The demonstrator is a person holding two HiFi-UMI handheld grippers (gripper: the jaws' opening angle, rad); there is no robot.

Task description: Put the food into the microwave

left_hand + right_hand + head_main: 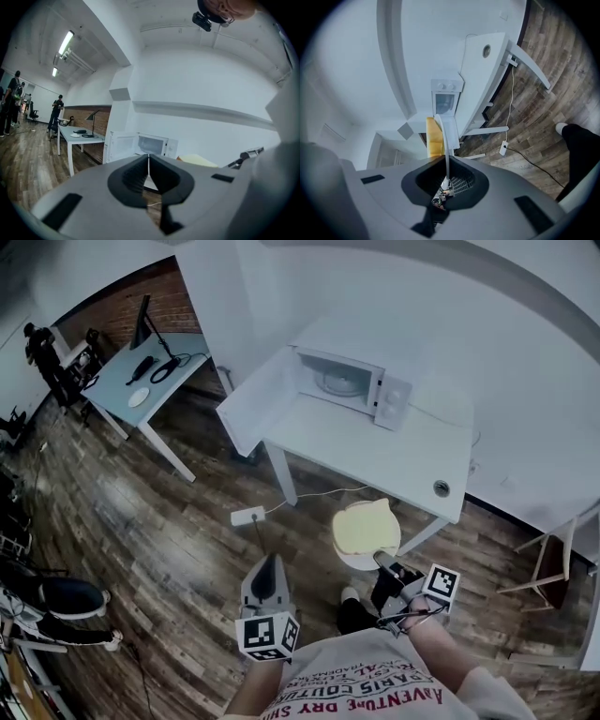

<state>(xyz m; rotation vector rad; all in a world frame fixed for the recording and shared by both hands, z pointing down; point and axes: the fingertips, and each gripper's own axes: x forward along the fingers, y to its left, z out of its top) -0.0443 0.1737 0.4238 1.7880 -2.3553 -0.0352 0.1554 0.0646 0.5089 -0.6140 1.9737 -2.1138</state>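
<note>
A white microwave [349,381] stands on a white table [375,451] with its door [258,399] swung open to the left. My right gripper [382,557] is shut on the rim of a white plate [351,557] that carries a slice of yellow toast [367,524], held over the floor in front of the table. In the right gripper view the plate [442,136] runs edge-on between the jaws, with the toast [433,138] beside it and the microwave [446,101] beyond. My left gripper [269,561] hangs to the left, shut and empty; its view [149,156] faces the microwave [151,144].
A cable and a white power strip [248,516] lie on the wood floor before the table. A second desk [155,371] with a lamp stands at the far left, people [42,348] behind it. A chair [548,563] stands at the right.
</note>
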